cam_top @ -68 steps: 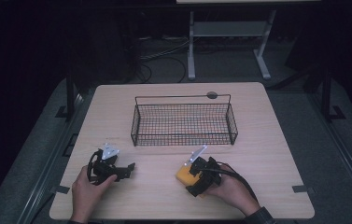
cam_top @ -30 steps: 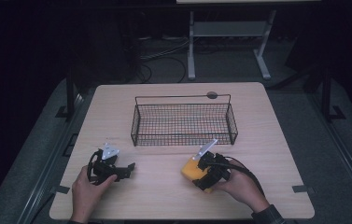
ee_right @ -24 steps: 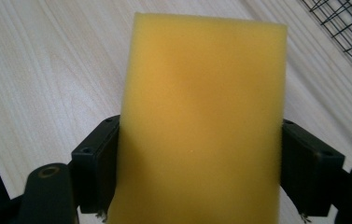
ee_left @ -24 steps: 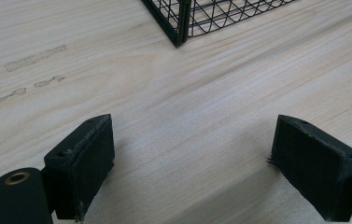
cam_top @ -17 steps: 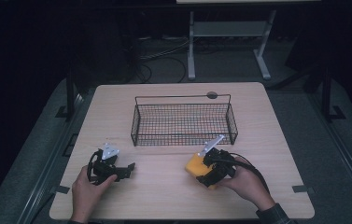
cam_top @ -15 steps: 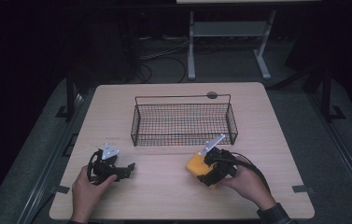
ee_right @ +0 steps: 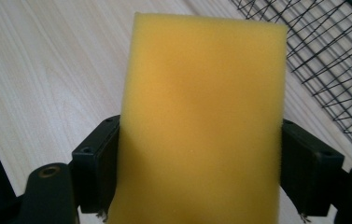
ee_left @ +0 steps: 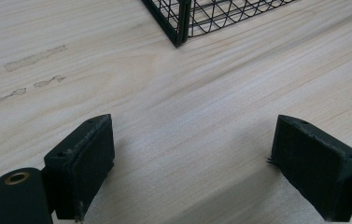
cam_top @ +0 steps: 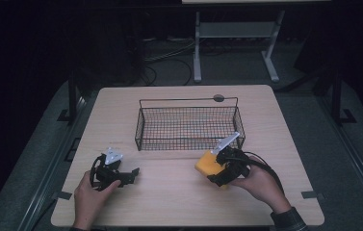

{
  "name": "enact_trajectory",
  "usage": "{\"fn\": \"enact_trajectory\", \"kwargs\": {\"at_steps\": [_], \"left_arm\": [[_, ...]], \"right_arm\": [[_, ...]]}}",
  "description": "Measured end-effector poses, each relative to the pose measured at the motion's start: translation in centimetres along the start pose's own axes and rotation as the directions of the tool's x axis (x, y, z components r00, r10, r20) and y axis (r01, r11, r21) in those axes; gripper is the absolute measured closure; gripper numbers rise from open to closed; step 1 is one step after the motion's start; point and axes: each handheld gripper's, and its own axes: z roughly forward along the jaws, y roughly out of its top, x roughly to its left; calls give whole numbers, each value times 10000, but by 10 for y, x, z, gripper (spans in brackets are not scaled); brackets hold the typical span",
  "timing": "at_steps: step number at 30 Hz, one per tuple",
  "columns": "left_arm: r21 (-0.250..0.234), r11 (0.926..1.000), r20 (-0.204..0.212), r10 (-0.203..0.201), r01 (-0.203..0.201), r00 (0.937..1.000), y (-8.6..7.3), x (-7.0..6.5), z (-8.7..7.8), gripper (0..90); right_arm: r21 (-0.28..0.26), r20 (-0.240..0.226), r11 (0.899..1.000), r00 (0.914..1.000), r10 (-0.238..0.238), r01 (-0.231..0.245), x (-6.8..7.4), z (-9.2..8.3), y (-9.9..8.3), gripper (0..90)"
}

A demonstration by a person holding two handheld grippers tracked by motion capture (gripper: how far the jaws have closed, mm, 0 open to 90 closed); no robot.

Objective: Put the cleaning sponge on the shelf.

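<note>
Two grippers are at work near the table's front edge. Right gripper grasps a yellow sponge across its width, jaws pressing both sides, lifted clear of the tabletop just before the wire basket's front right corner, presumably for placing inside. Left gripper rests released toward the front left, jaws wide apart with nothing between them, apparently idle. Basket contents are hard to judge through the mesh; it looks empty.
</note>
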Motion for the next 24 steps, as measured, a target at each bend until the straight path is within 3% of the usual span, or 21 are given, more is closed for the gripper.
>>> {"fn": "enact_trajectory", "kwargs": {"at_steps": [16,24], "left_arm": [[-44,10000,-9,-46,46,10000,0,0,0,125],[-49,10000,-9,-45,45,10000,0,0,0,125]], "right_arm": [[-588,342,9978,9989,319,-298,-21,-24,5,238],[-610,339,9972,9984,456,-435,-33,-30,7,238]]}}
